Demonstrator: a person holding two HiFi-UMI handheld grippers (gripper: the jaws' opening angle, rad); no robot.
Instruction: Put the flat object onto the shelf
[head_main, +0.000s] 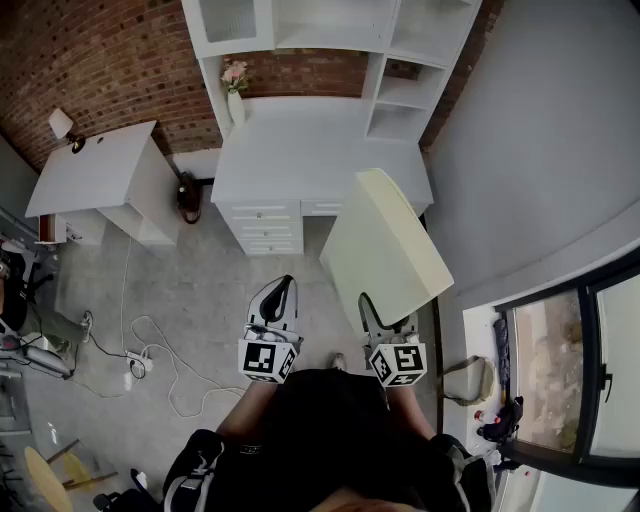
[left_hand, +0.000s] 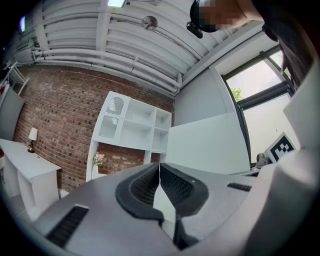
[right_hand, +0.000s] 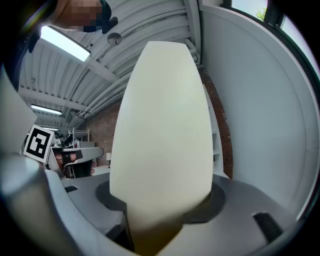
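A large cream flat board (head_main: 385, 250) stands up on edge, and my right gripper (head_main: 372, 310) is shut on its lower end. In the right gripper view the flat board (right_hand: 162, 125) rises out of the right gripper (right_hand: 159, 220) and fills the middle of the picture. My left gripper (head_main: 282, 288) is beside it, shut with nothing in it; the left gripper (left_hand: 160, 171) shows its pads together. The white shelf unit (head_main: 405, 60) stands on the white desk (head_main: 300, 150) ahead. The shelf unit (left_hand: 132, 127) and the board (left_hand: 207, 142) both show past the left jaws.
A vase of flowers (head_main: 235, 95) stands on the desk's back left. A white side table (head_main: 100, 180) with a lamp (head_main: 65, 125) is at the left. Cables and a power strip (head_main: 138, 362) lie on the floor. A grey wall (head_main: 540, 150) and window (head_main: 580, 370) are on the right.
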